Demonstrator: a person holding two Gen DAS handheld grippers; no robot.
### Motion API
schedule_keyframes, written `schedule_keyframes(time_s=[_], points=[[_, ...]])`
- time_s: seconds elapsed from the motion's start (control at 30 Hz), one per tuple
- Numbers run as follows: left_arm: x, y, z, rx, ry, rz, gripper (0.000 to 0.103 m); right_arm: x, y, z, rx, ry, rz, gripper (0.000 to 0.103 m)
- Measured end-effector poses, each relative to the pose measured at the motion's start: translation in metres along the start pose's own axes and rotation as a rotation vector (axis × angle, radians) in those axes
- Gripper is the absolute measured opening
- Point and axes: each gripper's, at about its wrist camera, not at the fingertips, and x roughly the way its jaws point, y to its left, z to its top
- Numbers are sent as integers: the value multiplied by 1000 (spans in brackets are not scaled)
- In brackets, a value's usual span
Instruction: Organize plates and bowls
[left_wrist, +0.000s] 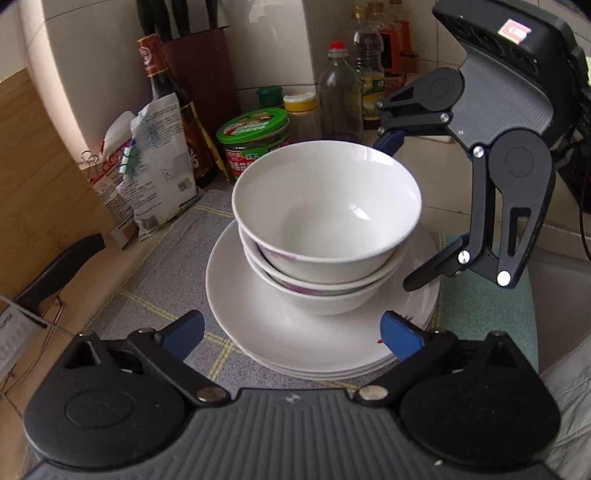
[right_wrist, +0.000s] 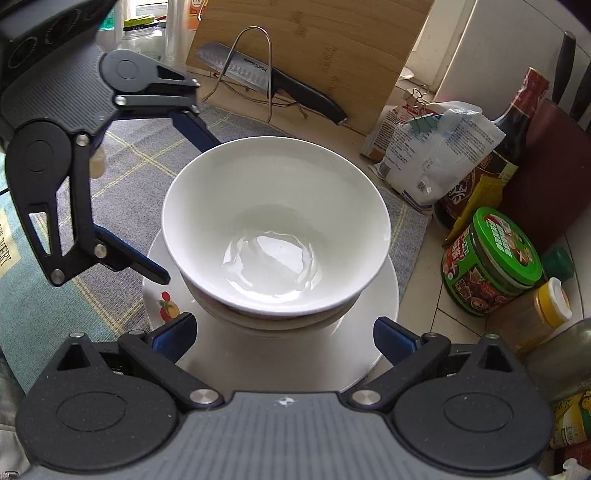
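White glazed ceramic bowls (left_wrist: 325, 218) sit nested, three as far as I can tell, on a stack of smooth white shallow plates (left_wrist: 258, 332) resting on the grey checked cloth (left_wrist: 155, 280) over the table, so the stacking looks essentially done. Both the left hand-held gripper (left_wrist: 291, 334) and right hand-held gripper (right_wrist: 284, 338) are spread wide, pinching nothing, flanking the stack.

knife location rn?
Right wrist view, upper middle: knife lies against the cutting board behind a wire stand, beyond the bowls.
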Motion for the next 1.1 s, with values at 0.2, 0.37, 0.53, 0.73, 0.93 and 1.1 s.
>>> schedule_keyframes(time_s=[0.2, 0.37, 0.53, 0.73, 0.93, 1.1], points=[[-45, -5, -24, -216, -151, 162, 102, -11, 25, 3, 210, 32, -111, 103], [-70, -11, -32, -358, -139, 264, 102, -30, 59, 3, 426, 62, -254, 103], [-102, -19, -37, -432, -107, 271, 102, -56, 77, 0, 674, 75, -370, 103], [-125, -30, -43, -484, -67, 282, 102, -86, 102, -6, 803, 34, -386, 103], [-137, -37, -48, -503, -36, 303, 102, -103, 121, -6, 816, 14, -416, 103], [-143, -39, -49, -517, -33, 306, 102, -110, 130, -4, 815, 1, -429, 103]])
